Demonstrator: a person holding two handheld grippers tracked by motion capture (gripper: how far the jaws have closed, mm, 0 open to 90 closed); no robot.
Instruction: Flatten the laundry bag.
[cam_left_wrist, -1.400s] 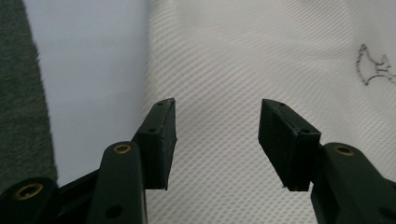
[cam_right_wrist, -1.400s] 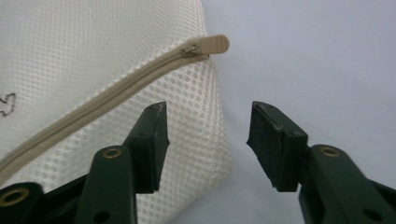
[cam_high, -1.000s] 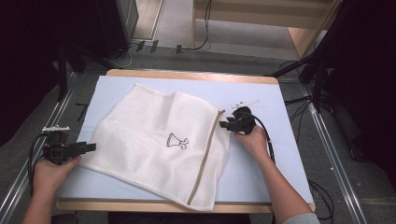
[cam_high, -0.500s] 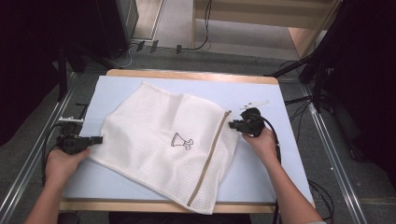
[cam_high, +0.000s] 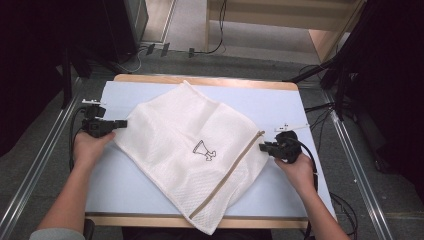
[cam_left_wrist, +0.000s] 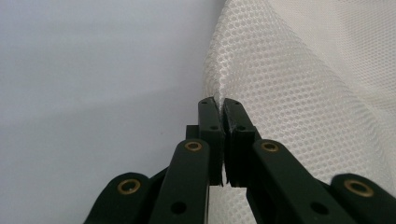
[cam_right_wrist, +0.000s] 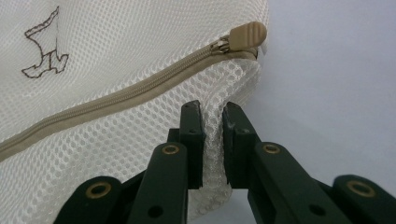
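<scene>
Left gripper (cam_high: 121, 123) clamped on the left corner of a white mesh bag (cam_high: 192, 150), right gripper (cam_high: 263, 146) pinched on mesh just below the zipper pull (cam_right_wrist: 248, 33), bag spread between them on a pale blue table (cam_high: 280, 105).

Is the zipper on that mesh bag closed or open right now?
Closed. On the mesh bag, the zipper teeth run joined to the tan pull tab at the corner; the high view shows no gap along it.

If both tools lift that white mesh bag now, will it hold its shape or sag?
The mesh bag will probably sag: it lies flat and bunches where the right tool pinches it. It looks thin and empty, so likely light. The zipper may stiffen one edge slightly.
</scene>
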